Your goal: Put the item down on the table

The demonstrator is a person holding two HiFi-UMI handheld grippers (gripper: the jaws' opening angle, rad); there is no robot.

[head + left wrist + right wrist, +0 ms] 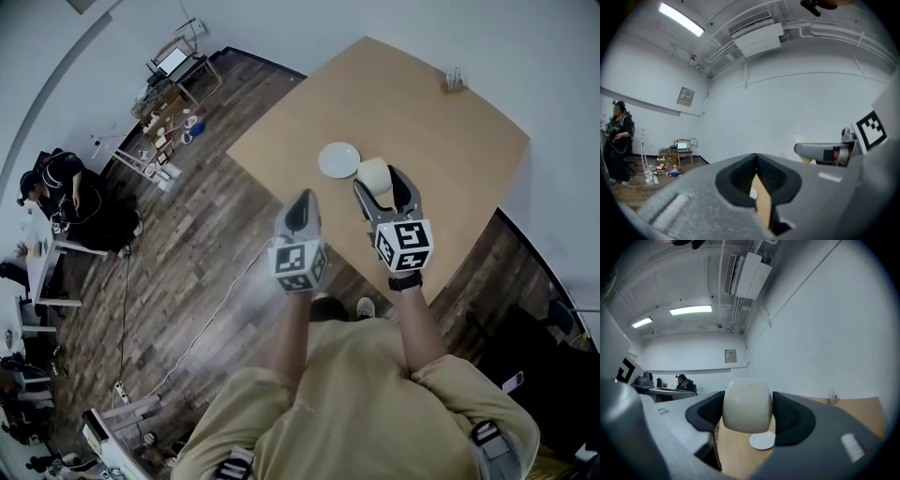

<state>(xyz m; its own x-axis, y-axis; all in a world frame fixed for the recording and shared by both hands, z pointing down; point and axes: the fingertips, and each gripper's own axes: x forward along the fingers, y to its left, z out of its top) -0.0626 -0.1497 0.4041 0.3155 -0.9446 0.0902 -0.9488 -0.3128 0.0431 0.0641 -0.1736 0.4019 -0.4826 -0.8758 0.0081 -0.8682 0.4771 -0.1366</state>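
Observation:
A cream cup (373, 171) is clamped between the jaws of my right gripper (380, 182), held above the near part of the wooden table (441, 141). In the right gripper view the cup (746, 404) fills the gap of the right gripper (747, 412), with a white saucer (762, 440) on the table below it. That saucer (338, 159) lies just left of the cup in the head view. My left gripper (302, 201) hovers off the table's near edge, over the floor, jaws pressed together with nothing in them. The left gripper (757, 176) shows only a thin slit.
A small holder (455, 80) stands near the table's far right edge. Wood flooring (206, 234) lies left of the table. A person (56, 183) sits at a desk far left, and cluttered low furniture (169, 103) stands by the back wall.

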